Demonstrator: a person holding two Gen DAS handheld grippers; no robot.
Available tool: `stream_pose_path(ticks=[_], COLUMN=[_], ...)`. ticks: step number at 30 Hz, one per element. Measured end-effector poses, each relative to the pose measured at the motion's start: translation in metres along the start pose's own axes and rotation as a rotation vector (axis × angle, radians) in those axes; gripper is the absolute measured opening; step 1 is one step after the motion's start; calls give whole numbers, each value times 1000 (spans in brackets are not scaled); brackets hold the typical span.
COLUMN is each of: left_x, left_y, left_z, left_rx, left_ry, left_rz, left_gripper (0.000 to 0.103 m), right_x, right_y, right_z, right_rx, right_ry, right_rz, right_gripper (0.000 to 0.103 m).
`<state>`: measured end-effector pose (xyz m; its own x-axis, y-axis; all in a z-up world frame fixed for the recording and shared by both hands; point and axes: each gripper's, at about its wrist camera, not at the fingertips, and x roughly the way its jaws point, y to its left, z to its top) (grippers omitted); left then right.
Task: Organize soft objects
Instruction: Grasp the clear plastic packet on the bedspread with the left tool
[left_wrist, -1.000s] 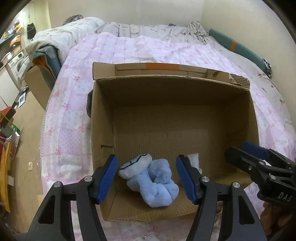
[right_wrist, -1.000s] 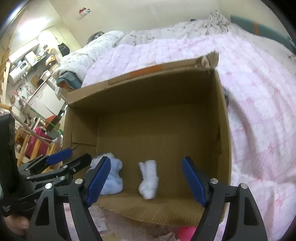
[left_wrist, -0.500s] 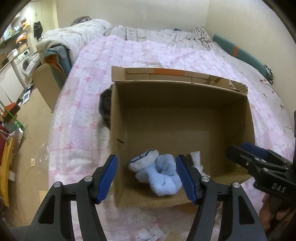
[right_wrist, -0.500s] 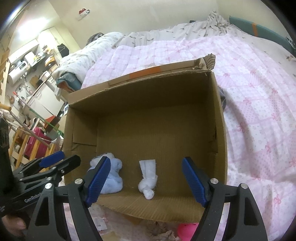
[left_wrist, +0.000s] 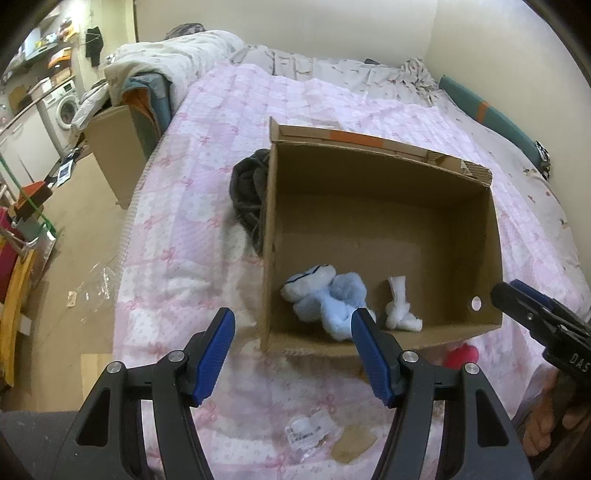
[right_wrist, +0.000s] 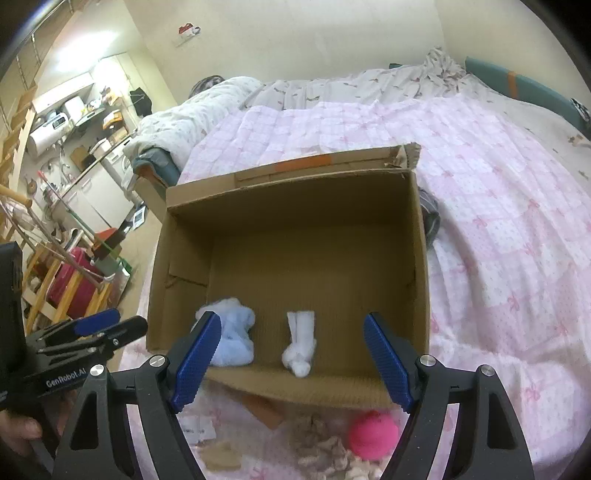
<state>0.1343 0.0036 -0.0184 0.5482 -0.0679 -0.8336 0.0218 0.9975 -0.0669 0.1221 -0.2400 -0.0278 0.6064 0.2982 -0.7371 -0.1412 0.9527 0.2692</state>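
1. Left wrist view: the left gripper (left_wrist: 291, 350) hangs over the pink quilt (left_wrist: 192, 206) just short of the cardboard box (left_wrist: 384, 334), jaws wide and empty. Inside the box, against its near wall, lie a light blue plush toy (left_wrist: 325, 295) and, just beside it, a knotted white cloth (left_wrist: 400, 308). A dark garment (left_wrist: 249, 192) sits outside, touching the box's left wall. The right gripper (left_wrist: 517, 295) shows at the edge; its jaw state cannot be told here.

2. Right wrist view: the right gripper (right_wrist: 291, 358) is also wide open, holding nothing. Outside the box's near wall, a pink ball (right_wrist: 373, 434) and a beige crumpled cloth (right_wrist: 321, 439) wait on the quilt. By my judgement, two items are stowed and at least these remain.
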Motion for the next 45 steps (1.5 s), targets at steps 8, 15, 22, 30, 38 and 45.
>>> stream_pose_path(ticks=[8,15,22,30,38,45], left_x=[-11,8,58,95,108,98], left_y=[9,31,19,8,-7,-19], left_z=[-15,-28,-55,-82,-93,-87], left_rx=[-4,-99,-99,-133,-104,-77], left_ry=[4,121,376,497,527,501], left_rz=[27,38,-32,-36,-41,-47], left_gripper=[62,62,62,62,32,23], right_x=[-16,-26,-23,-11,3,9], right_y=[-6,-12,-28,-45,-41,-35], right_z=[-18,-34,-41,-41,-41,-39], right_rx=[40,83,159,228,224,205], right_ry=[17,30,58,95,130,142], right_rz=[9,-5,-76,-102,-131,-122], right_gripper=[84,84,84,84,84,84])
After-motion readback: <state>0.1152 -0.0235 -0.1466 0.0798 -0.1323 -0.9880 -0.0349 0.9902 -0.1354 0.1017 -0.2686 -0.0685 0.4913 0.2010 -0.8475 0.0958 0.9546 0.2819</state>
